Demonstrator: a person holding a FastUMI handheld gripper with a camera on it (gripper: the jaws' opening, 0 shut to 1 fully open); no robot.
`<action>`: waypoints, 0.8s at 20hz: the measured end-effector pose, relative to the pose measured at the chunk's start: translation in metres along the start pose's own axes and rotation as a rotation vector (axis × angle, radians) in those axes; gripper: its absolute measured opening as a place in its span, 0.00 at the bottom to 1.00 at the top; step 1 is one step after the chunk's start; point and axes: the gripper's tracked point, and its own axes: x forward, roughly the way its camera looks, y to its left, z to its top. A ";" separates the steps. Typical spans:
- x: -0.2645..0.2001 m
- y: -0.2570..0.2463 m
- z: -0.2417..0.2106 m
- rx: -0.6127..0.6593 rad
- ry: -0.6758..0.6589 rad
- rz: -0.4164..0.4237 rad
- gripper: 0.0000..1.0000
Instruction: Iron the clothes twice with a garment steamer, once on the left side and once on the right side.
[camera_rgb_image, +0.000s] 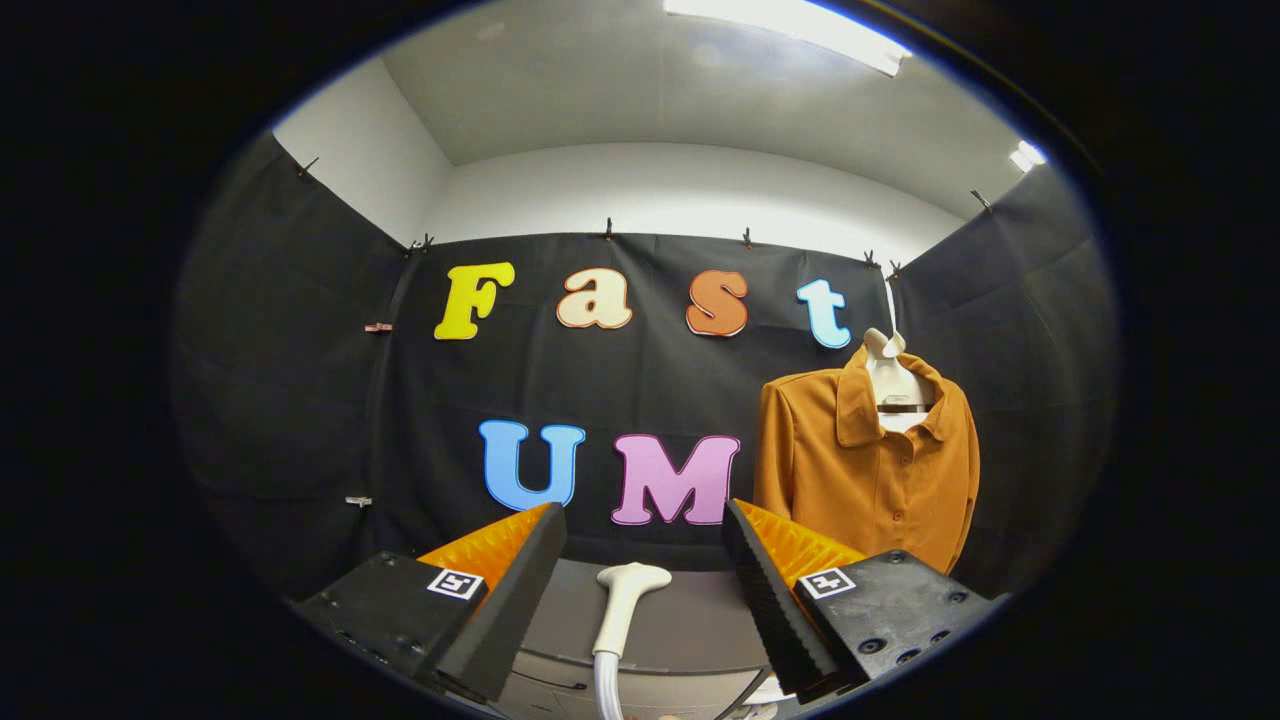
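Hanging along the left side of the booth, black cloth (290, 400) covers the wall from the bottom up to a line of small clips, and above it a white wall (370, 150) meets a pale ceiling (600, 90). Two small clips sit on the left cloth panel, one above the other. Moving right, the back panel of cloth is pinned along its top edge, with white wall showing above it. A long ceiling light (790, 30) glows overhead, toward the right.

Low in the middle, the gripper (640, 580) has its fingers (510, 600) spread wide apart, holding nothing. Between them lies a grey desk (690, 610), and on it rests the white garment steamer head (625, 600), its rounded top pointing away and a pale hose running from its lower end back toward the camera. The steamer sits between the fingers without touching either one.

Further right, beyond the right finger, an orange-brown collared shirt (860, 470) with a buttoned front hangs on a white hanger (893, 375) against the black cloth, near the corner where the back panel meets the right one. A second ceiling light (1027, 155) shows above that right panel.
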 end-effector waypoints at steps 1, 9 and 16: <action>0.000 0.000 -0.001 -0.002 0.004 -0.001 0.98; 0.000 -0.004 -0.003 -0.005 0.012 -0.052 0.98; 0.002 0.015 -0.017 0.001 0.046 -0.073 0.99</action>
